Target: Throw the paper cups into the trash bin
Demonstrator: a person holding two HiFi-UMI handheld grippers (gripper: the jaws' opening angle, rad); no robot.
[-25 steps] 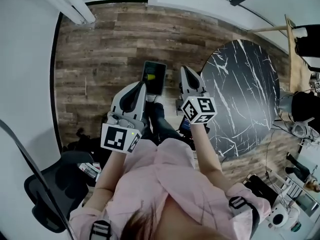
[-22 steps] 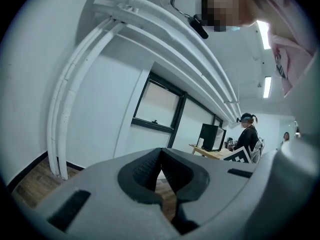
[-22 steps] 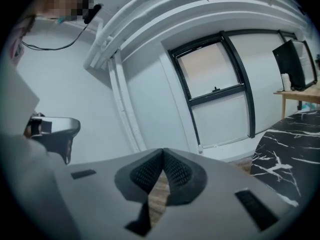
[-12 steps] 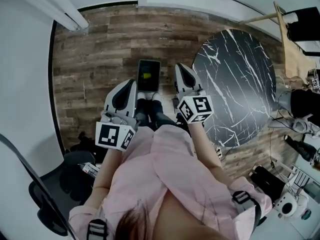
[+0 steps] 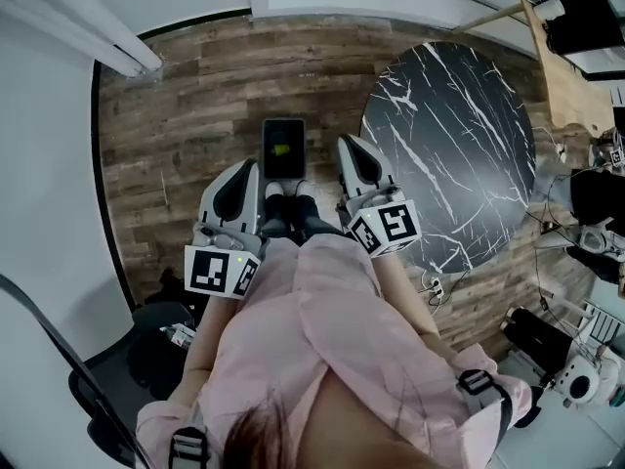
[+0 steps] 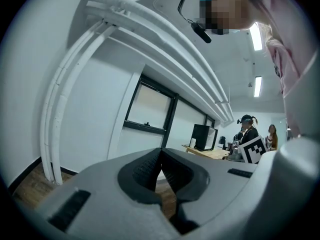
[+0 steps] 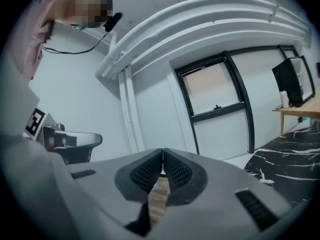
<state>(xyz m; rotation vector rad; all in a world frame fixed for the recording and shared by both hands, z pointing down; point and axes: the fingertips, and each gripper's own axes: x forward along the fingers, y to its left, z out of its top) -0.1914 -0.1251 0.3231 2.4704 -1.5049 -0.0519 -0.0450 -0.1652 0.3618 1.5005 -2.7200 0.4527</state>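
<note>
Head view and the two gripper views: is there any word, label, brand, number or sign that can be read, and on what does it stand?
No readable text in any view.
Left marker cube and right marker cube: black-and-white square patterns, no letters or numbers.
Dark screen on the floor: only a yellow-green spot, too small to read.

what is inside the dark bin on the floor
One small yellow-green item lies in the bin, against a dark inside. What it is, and anything beneath it, cannot be made out.
</note>
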